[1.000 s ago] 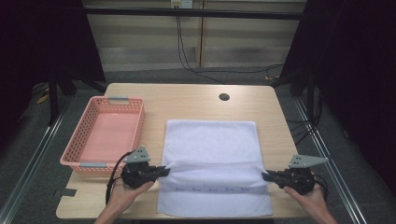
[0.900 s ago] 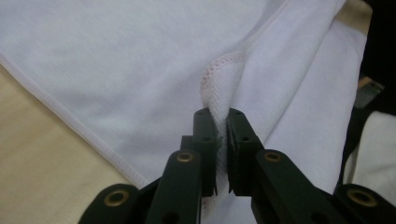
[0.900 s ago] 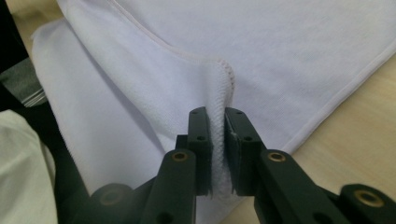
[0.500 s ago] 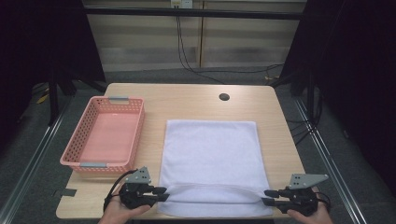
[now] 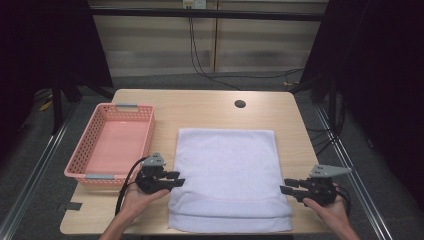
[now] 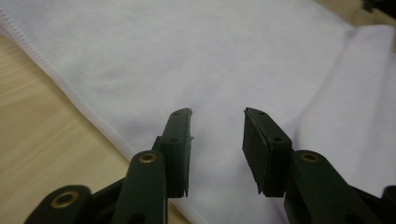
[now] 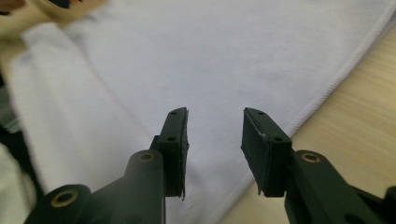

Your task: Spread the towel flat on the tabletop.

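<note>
Since both the left gripper (image 5: 172, 178) and right gripper (image 5: 288, 185) sit spread and empty at either side of the white towel (image 5: 227, 170), lying flat between them, looks like folding's barely started, pink basket (image 5: 90, 150) unused.

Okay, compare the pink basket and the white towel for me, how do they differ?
The pink basket is a rigid, walled container with perforated sides; the white towel is soft cloth lying flat. The basket sits at the table's left edge; the towel lies in the middle, near the front. The basket has nothing near its handles, while the left gripper and right gripper, both open, flank the towel. Both rest on the table.
</note>
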`<action>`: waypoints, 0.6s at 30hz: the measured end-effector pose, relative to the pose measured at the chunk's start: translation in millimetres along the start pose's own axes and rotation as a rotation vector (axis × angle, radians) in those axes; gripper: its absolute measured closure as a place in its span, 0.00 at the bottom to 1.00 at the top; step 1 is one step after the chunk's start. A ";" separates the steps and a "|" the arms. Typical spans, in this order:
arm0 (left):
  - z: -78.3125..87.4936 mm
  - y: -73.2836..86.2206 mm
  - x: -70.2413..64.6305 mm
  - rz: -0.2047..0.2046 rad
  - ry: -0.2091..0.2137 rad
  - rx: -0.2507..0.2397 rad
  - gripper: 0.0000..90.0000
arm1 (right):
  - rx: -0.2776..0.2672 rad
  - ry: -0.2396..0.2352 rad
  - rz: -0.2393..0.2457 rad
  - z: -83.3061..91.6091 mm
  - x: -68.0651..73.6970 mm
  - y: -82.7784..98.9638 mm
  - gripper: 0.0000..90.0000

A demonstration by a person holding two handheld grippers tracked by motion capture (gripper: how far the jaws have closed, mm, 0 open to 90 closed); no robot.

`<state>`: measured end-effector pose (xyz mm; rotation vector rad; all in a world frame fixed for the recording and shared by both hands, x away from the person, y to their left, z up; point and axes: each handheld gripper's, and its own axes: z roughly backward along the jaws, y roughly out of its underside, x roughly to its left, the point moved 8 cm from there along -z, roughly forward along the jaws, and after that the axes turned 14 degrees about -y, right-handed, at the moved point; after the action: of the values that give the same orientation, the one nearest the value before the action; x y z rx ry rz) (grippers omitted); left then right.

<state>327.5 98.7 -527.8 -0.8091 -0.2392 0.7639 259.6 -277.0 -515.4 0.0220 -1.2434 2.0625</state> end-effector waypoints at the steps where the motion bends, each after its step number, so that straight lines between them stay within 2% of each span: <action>1: -6.6 -0.9 2.9 -0.006 -0.003 0.010 0.69 | 0.020 0.014 0.001 -5.8 -6.7 -1.1 0.66; 2: -15.2 0.0 8.0 -0.010 -0.029 0.028 0.70 | 0.044 0.021 0.001 -11.8 -12.5 -1.5 0.65; 3: -15.2 0.0 8.0 -0.010 -0.029 0.028 0.69 | 0.044 0.021 0.001 -11.8 -12.5 -1.5 0.65; 5: -22.4 3.0 13.3 -0.022 -0.063 0.053 0.68 | 0.085 0.057 -0.011 -25.1 -26.9 -3.5 0.59; 6: -25.7 5.9 15.4 -0.026 -0.074 0.073 0.64 | 0.093 0.077 -0.009 -30.7 -34.6 -5.7 0.56; 8: -25.7 7.7 12.4 -0.033 -0.079 0.066 0.58 | 0.109 0.103 -0.002 -36.2 -42.1 -6.5 0.53; 10: -25.9 8.4 10.5 -0.047 -0.087 0.066 0.58 | 0.155 0.124 0.008 -42.3 -45.4 -1.0 0.52; 11: -24.7 10.2 7.3 -0.093 -0.118 0.080 0.62 | 0.164 0.140 0.040 -43.2 -44.4 0.4 0.53; 12: -24.7 10.2 7.3 -0.093 -0.118 0.080 0.67 | 0.173 0.142 0.055 -43.3 -42.9 1.0 0.57; 13: -21.9 13.0 2.5 -0.104 -0.101 0.083 0.71 | 0.187 0.145 0.064 -41.7 -41.5 2.4 0.60; 16: -17.1 17.8 -4.5 -0.114 -0.080 0.087 0.72 | 0.204 0.119 0.069 -38.9 -30.0 8.7 0.62; 18: -7.3 27.1 -17.7 -0.128 -0.047 0.105 0.72 | 0.224 0.112 0.077 -34.8 -20.8 14.8 0.63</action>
<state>304.1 94.3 -550.9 -0.6709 -0.2880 0.6697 278.0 -265.9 -552.8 -0.0383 -0.9550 2.2289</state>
